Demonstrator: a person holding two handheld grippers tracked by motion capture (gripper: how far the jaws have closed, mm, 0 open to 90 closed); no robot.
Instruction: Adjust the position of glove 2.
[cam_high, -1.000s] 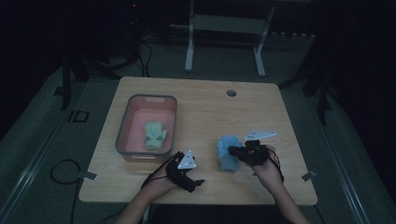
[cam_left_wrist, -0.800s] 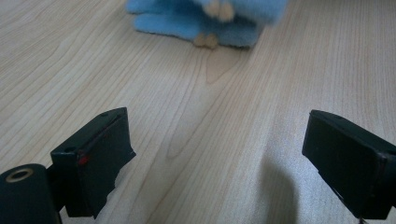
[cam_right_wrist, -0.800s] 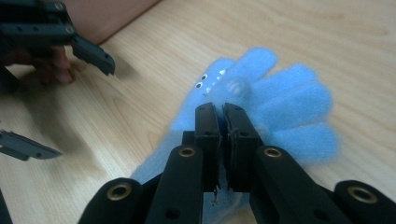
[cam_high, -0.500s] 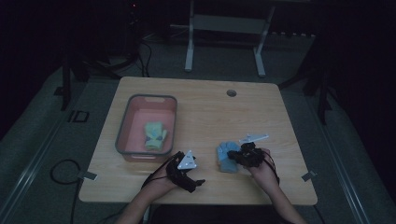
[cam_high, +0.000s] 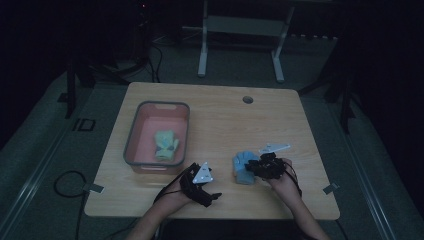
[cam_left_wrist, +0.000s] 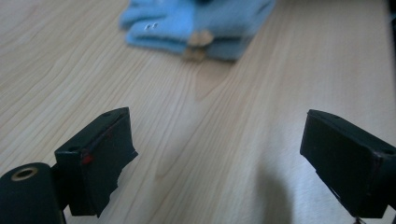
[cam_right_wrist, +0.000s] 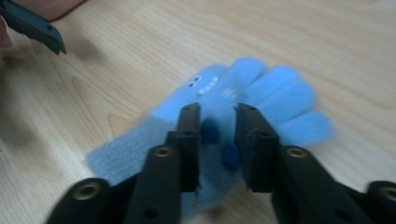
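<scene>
My right gripper has just been parting its jaws, releasing the blue glove onto the table; my left gripper waits spread wide.

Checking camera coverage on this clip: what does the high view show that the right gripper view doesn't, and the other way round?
High view: a green glove lying in the grey-rimmed bin, off to the left of the hands.
Right gripper view: small white marks on the blue glove, and the right claw close up, its jaws slightly apart, having just been opening, with glove fabric between them.
Both: the blue glove lying on the wooden table, with the right claw over it.
</scene>
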